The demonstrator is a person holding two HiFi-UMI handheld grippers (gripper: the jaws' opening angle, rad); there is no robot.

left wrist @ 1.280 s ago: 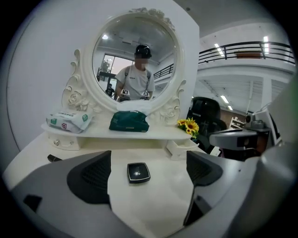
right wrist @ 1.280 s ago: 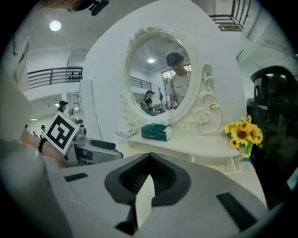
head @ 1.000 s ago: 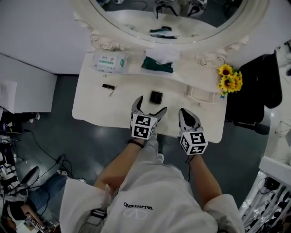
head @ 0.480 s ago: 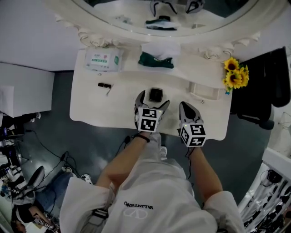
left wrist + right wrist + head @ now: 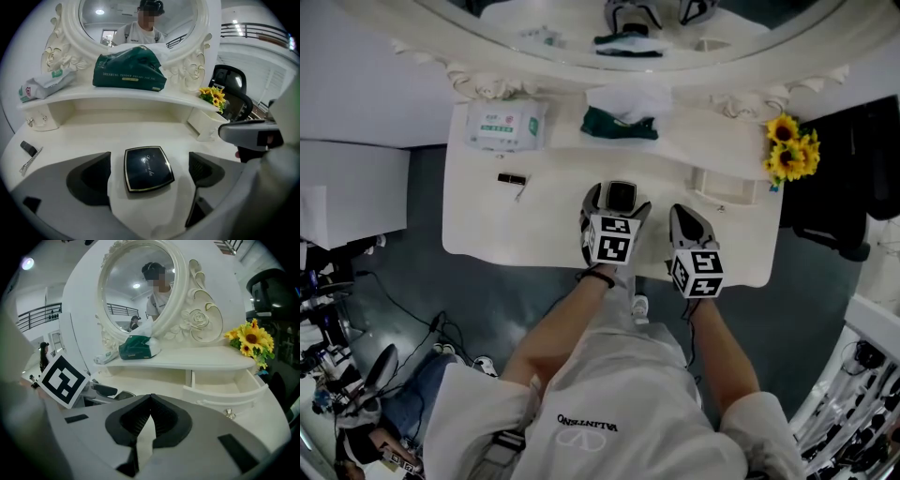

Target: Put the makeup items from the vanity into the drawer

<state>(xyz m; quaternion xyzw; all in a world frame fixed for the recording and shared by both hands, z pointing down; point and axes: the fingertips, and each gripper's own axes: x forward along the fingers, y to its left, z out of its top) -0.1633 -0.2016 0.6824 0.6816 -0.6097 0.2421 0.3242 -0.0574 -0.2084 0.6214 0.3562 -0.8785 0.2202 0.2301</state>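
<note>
The white desk [image 5: 487,225] has an open drawer [image 5: 727,199] at its right. The left hand-held gripper [image 5: 617,206] is spread wide around the black compact [image 5: 147,168], which lies flat on the desk, clear of both jaws. The right hand-held gripper [image 5: 686,216], pressed together and empty, hovers near the drawer. A small black tube [image 5: 512,178] lies far left.
</note>
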